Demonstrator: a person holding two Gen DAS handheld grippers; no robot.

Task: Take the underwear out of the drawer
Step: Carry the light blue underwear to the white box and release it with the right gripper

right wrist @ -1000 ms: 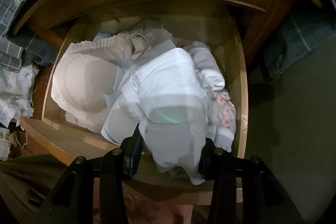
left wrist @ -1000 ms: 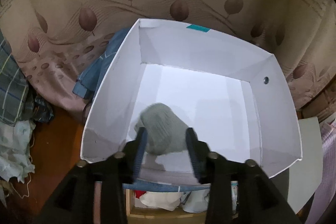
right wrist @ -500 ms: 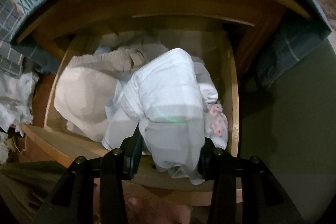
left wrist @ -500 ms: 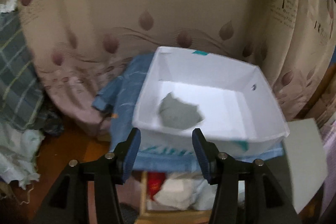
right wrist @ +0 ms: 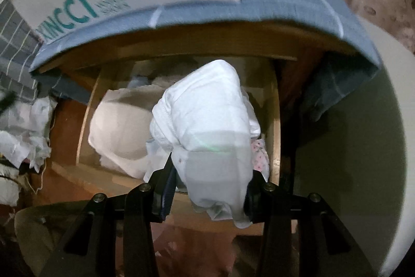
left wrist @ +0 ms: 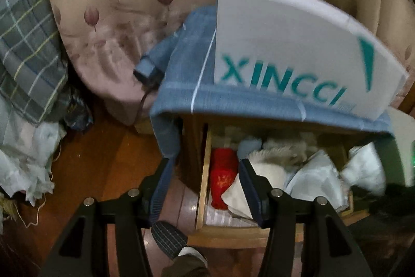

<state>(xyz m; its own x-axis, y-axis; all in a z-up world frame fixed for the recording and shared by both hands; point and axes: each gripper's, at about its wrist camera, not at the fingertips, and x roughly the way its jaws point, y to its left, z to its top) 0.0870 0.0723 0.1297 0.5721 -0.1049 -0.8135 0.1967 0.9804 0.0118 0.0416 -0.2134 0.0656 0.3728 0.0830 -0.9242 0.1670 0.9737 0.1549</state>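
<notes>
The wooden drawer (left wrist: pixel 201 186) stands pulled out, filled with pale garments and one red garment (left wrist: pixel 223 173). My left gripper (left wrist: pixel 205 173) hangs open and empty over the drawer's left wall. My right gripper (right wrist: pixel 211 173) is shut on a piece of white underwear (right wrist: pixel 205 116), which bulges up from the jaws, lifted above the drawer (right wrist: pixel 275 121). A white padded garment (right wrist: pixel 119 126) lies in the drawer's left part. The white XINCCI box (left wrist: pixel 285 43) sits on a blue cloth (left wrist: pixel 186 64) on the cabinet top; its inside is hidden.
A leaf-patterned cover (left wrist: pixel 129 4) hangs behind the cabinet. Plaid cloth (left wrist: pixel 26 56) and crumpled white fabric (left wrist: pixel 23 160) lie at the left on the wooden floor (left wrist: pixel 103 160). A person's shoe (left wrist: pixel 168 232) shows below my left gripper. A pale wall (right wrist: pixel 350 147) bounds the right.
My left gripper released the grey garment into the white box, drew back and sank to the drawer front. My right gripper rose with the white underwear, which now hangs clear of the pile.
</notes>
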